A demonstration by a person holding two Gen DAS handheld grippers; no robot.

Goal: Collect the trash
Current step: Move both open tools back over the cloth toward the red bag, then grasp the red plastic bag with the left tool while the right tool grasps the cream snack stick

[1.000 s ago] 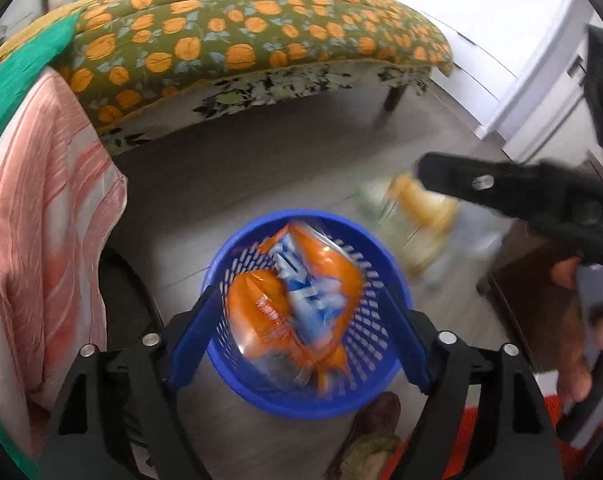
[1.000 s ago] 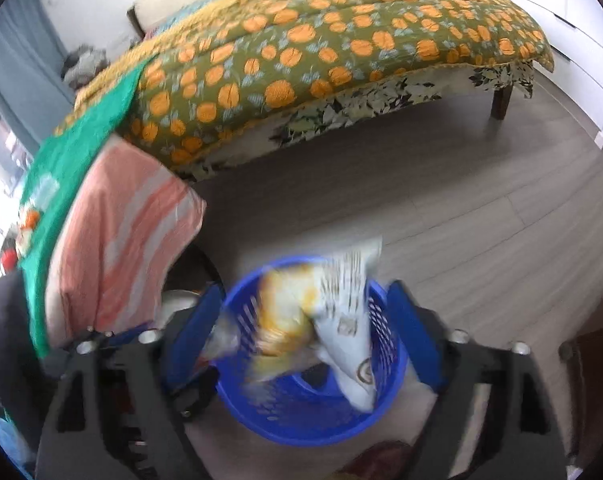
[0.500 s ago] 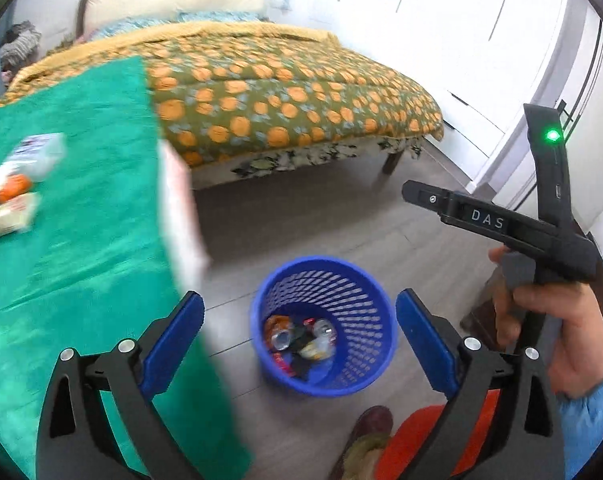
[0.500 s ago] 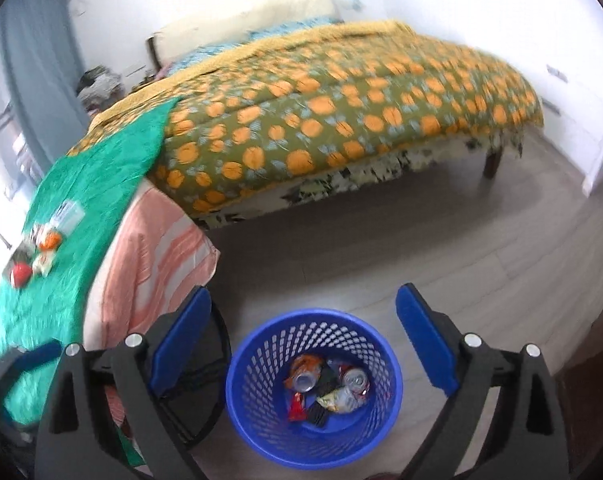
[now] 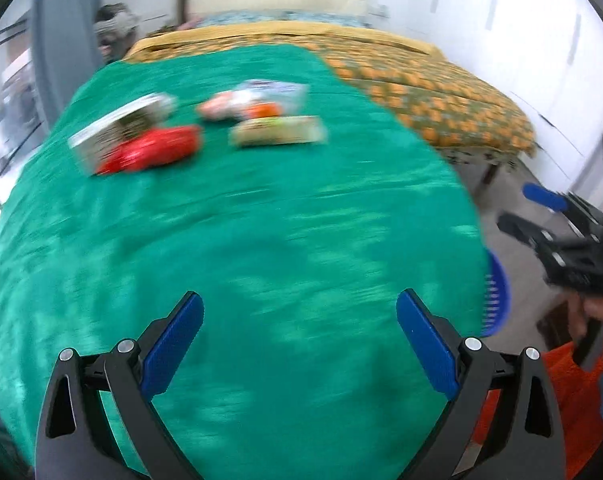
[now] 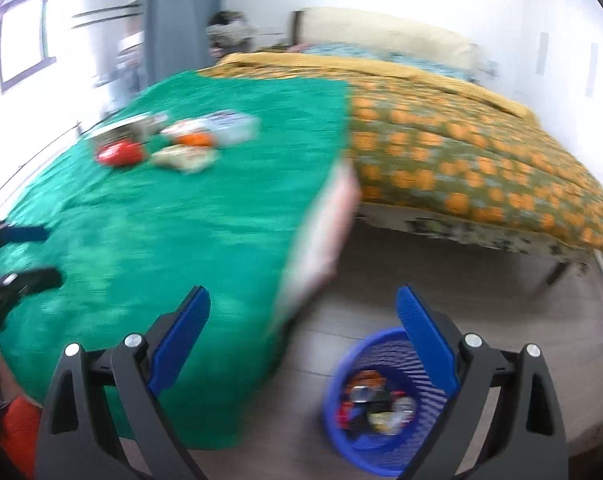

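both fingers [image 5: 173, 344] wide, empty; wrappers [image 5: 277, 130] blurred, labels unreadable

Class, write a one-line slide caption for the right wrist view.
Open tongs above a green cloth strewn with wrappers, blue bin of trash on the floor.

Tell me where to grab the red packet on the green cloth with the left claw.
Probably across the red packet's narrow width near its middle, coming from above and in front. It lies flat and elongated on the green cloth, with a pale box close behind it. The left claw is open and empty.
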